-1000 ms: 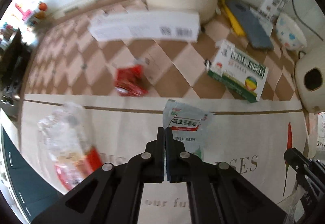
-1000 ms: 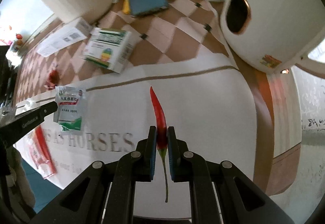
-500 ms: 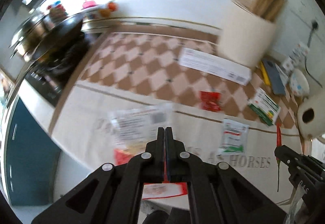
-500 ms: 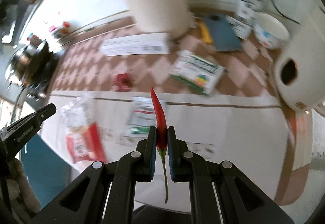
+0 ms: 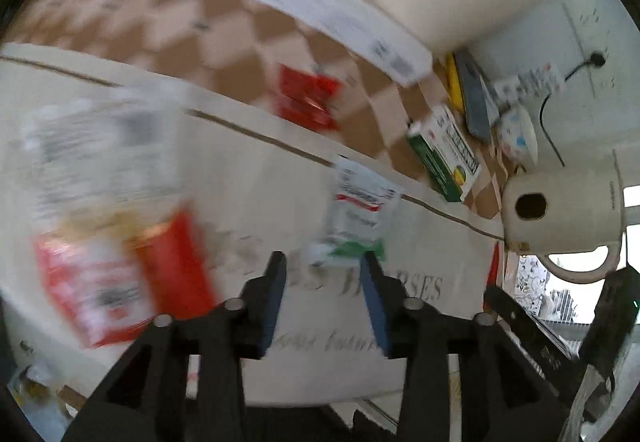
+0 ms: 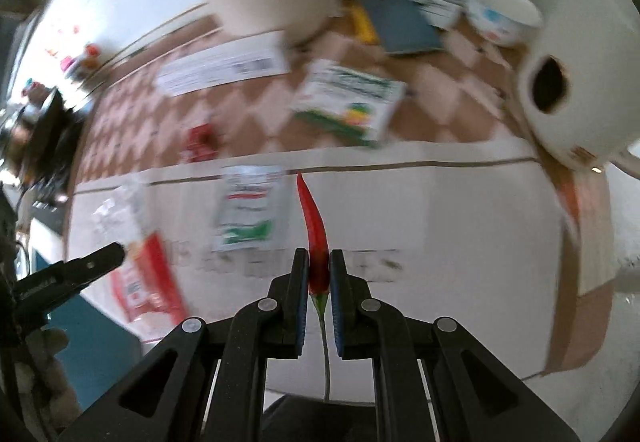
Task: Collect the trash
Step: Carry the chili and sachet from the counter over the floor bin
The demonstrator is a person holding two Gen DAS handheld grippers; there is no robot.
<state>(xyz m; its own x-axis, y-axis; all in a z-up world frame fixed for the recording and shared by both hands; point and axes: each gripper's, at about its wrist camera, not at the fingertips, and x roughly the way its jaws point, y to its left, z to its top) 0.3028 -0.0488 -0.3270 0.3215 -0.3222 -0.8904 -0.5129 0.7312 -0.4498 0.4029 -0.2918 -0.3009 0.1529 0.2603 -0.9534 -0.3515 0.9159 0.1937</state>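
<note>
We see our right gripper clamped on a red chili, our left gripper just opening, empty, above the sachet.

White cloth table cover: large grey serif capitals, partly blurred; "RSES" legible at the end of the line in the left wrist view, the start smeared. A smaller script line beneath it, unreadable. In the right wrist view the same print is a grey smear.

White sachet with red band and green foot: printed lines, not legible.

Green-and-white cardboard box: green lettering on top, blurred beyond reading.

Long white carton: barcode and fine print, no characters resolvable
</note>
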